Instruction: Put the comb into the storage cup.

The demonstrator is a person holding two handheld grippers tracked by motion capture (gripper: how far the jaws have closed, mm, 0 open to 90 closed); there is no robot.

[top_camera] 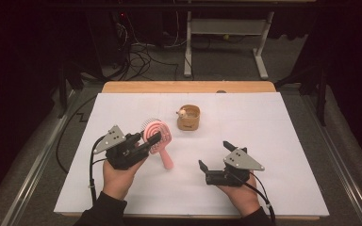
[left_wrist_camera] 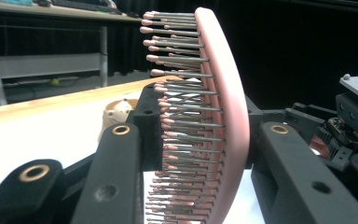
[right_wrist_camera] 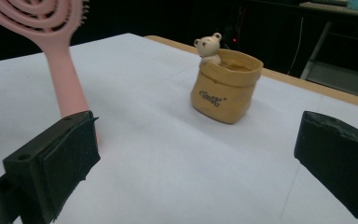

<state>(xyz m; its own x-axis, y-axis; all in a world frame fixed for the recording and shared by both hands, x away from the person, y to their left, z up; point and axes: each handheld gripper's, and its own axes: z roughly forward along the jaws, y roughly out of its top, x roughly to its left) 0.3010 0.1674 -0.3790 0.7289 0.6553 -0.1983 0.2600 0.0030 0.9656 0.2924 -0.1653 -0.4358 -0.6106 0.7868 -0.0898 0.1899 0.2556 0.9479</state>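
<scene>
The pink hairbrush (top_camera: 158,136), judged light and rigid, was pinched at its head by the left gripper (top_camera: 152,141), best there or mid-handle, while the right gripper (top_camera: 214,157) was held spread, empty.

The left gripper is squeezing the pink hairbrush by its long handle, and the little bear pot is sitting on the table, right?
Not quite. The left gripper squeezes the pink hairbrush by its round bristled head, not the handle; the left gripper view shows this. The handle hangs free. The little bear pot does sit on the table.

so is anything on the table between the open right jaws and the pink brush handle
Nothing visible. The right gripper stands open with bare white table between it and the brush. The bear pot sits farther back, off that line.
</scene>
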